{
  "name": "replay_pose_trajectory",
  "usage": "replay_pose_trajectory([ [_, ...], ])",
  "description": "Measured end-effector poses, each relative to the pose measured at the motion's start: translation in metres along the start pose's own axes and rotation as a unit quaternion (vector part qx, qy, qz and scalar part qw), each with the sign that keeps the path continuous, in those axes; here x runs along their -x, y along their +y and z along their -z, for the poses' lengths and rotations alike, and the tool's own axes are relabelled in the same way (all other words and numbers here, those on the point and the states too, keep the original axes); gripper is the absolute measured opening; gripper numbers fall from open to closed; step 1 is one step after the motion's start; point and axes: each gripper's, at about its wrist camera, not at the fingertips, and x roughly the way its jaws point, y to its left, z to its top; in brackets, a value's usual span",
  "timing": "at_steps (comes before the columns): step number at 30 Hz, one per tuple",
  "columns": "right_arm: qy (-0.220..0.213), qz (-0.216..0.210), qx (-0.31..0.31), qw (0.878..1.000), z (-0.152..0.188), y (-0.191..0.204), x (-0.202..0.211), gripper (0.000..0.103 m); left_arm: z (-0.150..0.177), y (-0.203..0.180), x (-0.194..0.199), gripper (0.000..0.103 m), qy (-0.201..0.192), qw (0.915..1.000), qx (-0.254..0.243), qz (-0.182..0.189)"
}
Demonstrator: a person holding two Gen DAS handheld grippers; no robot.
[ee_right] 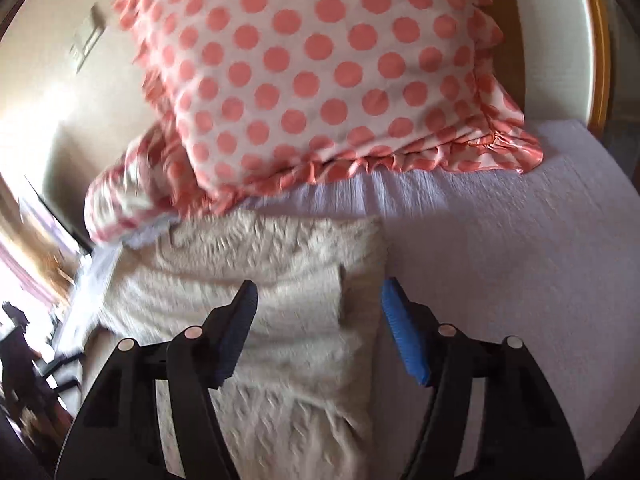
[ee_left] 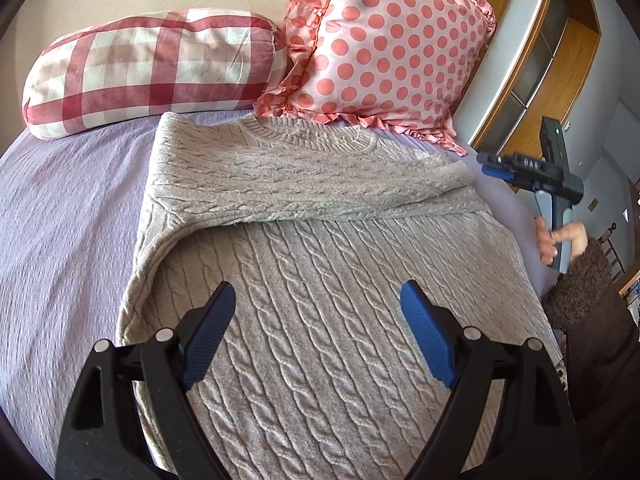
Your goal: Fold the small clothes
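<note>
A grey cable-knit sweater is spread flat on a bed covered by a lavender bedspread, with its neckline toward the pillows. Both sleeves are folded inward across the chest, forming a thick horizontal band just below the collar. Behind the sweater, a red and white checked pillow is laid at the left, and a pink pillow with coral polka dots and a ruffled edge is propped beside it at the right; the ruffle just overlaps the sweater's collar. In the left wrist view, the left gripper is held above the sweater's lower body, its blue-padded fingers spread wide with nothing between them. At the right edge of that view, the right gripper is seen above the bedspread just beyond the sweater's shoulder, gripped by a hand in a fuzzy brown sleeve; from this side its opening cannot be judged. In the blurred right wrist view, the right gripper is seen with its fingers spread wide and empty, poised over the sweater's folded edge, with the polka-dot pillow directly ahead and bare bedspread to the right.
</note>
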Motion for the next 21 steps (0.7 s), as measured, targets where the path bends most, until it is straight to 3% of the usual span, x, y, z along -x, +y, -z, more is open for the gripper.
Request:
replay_pose_trajectory([
  [3, 0.022, 0.003, 0.039, 0.999, 0.009, 0.008, -0.010, 0.049, 0.001, -0.003, 0.002, 0.085, -0.001, 1.0000, 0.000, 0.004],
  [9, 0.041, 0.035, 0.147, 0.988, 0.022, 0.033, -0.029, 0.046, 0.003, -0.004, 0.008, 0.088, -0.006, 1.0000, 0.001, -0.003],
  [14, 0.048, 0.061, 0.193, 0.978, 0.024, 0.038, -0.040, 0.045, 0.001, 0.001, 0.004, 0.088, 0.000, 0.9999, 0.011, 0.000],
  [15, 0.049, 0.054, 0.198, 0.977, 0.024, 0.039, -0.041, 0.038, 0.001, 0.002, 0.003, 0.088, 0.001, 0.9999, 0.012, 0.000],
  [17, 0.046, 0.041, 0.209, 0.976, 0.026, 0.042, -0.041, 0.006, 0.000, 0.002, 0.001, 0.088, 0.003, 0.9999, 0.013, 0.001],
  [18, 0.048, 0.029, 0.204, 0.977, 0.027, 0.044, -0.040, 0.002, 0.000, 0.002, 0.000, 0.088, 0.004, 0.9999, 0.012, 0.001],
  [21, 0.030, -0.006, 0.170, 0.985, 0.022, 0.046, -0.025, 0.001, 0.000, 0.002, 0.000, 0.088, 0.003, 0.9999, 0.014, 0.001],
])
